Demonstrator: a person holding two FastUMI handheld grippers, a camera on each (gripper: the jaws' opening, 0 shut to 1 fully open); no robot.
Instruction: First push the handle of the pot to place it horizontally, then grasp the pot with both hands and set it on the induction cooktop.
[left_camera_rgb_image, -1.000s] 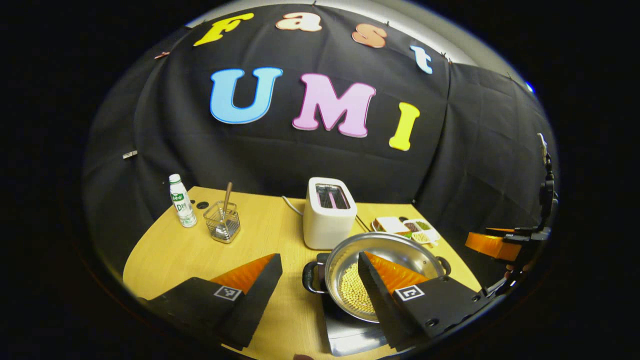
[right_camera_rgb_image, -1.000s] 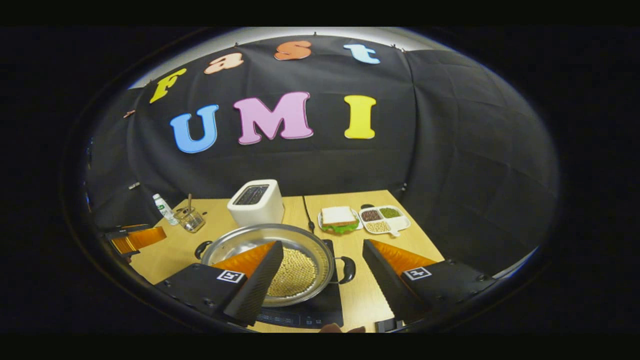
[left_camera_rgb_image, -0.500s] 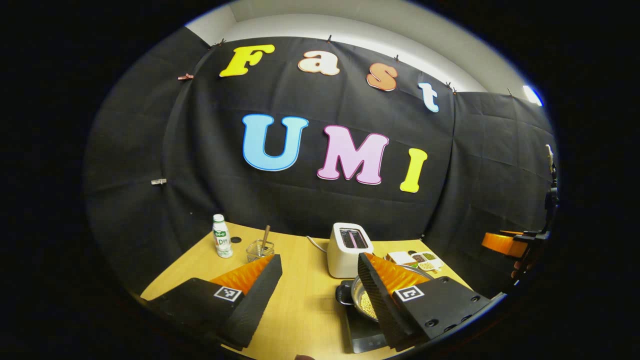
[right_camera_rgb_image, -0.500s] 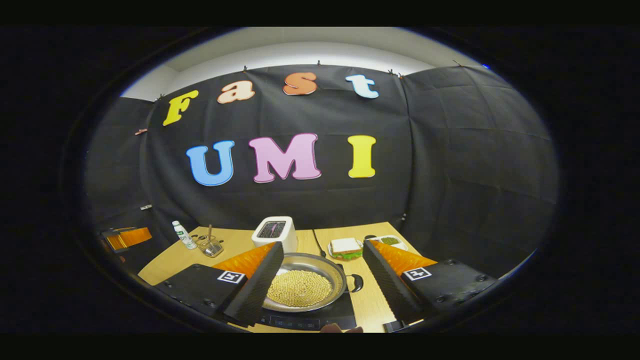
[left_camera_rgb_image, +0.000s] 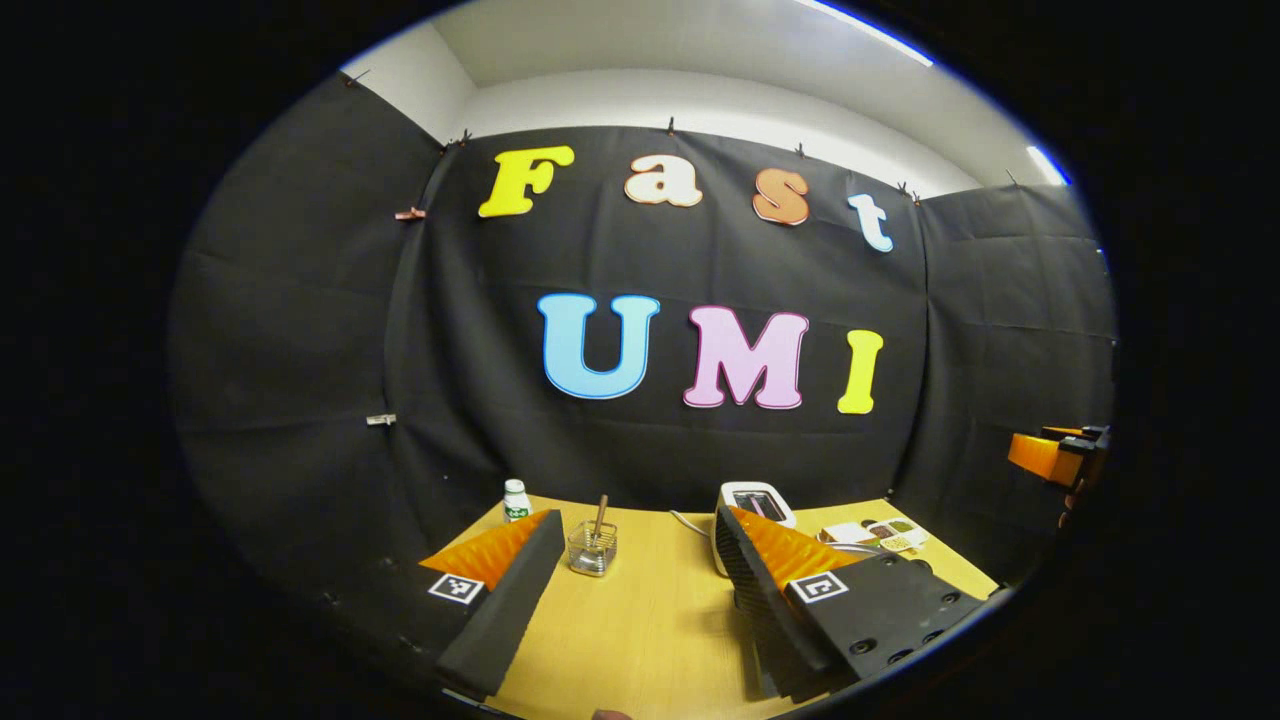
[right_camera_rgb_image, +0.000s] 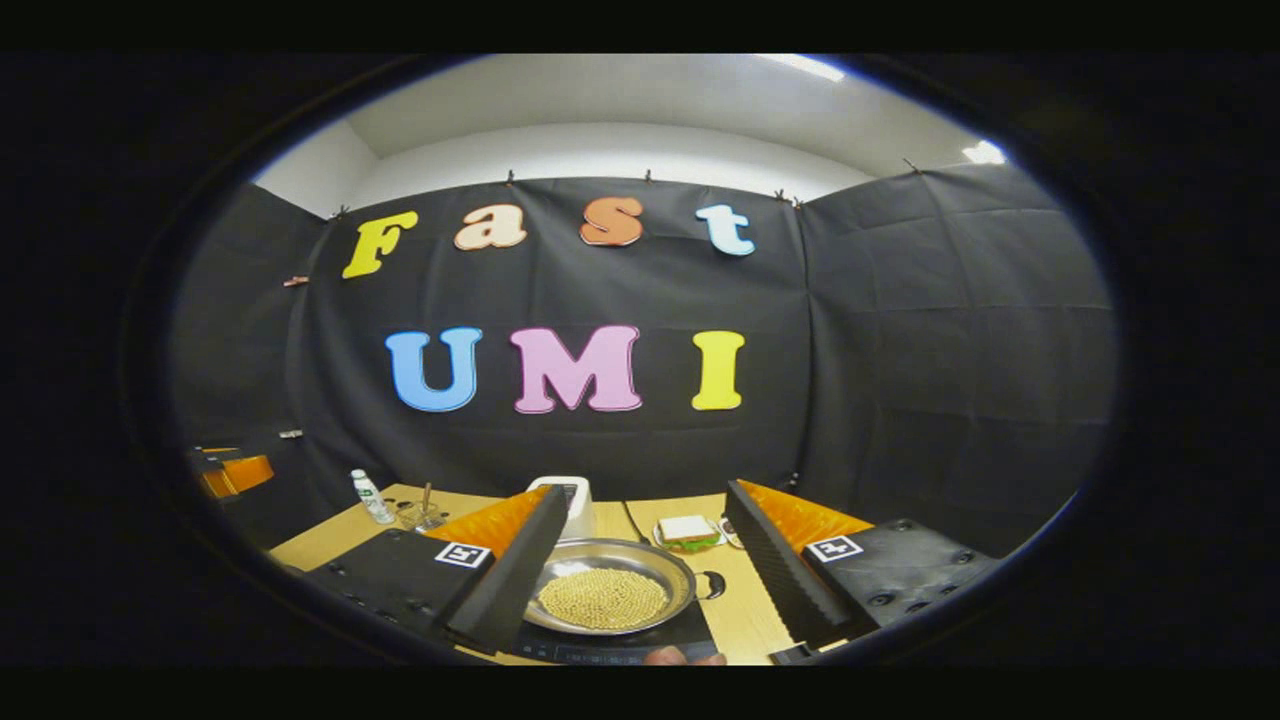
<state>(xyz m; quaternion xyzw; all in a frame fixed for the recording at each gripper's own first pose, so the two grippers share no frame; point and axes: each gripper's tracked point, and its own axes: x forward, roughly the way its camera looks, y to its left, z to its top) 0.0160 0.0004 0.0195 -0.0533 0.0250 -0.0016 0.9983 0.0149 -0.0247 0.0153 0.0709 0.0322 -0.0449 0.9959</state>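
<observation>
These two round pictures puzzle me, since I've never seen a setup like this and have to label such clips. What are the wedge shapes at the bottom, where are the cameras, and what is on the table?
A person holds a two-finger gripper in each hand, with a wide-angle camera on each. The wedges are the fingers of the left gripper and the right gripper, both open and holding nothing.

In the right gripper view, a pot of pale beans sits on a dark induction cooktop on the wooden table. Behind it stand a toaster and a sandwich. The left gripper view adds a bottle, a glass holder and a snack tray.
</observation>
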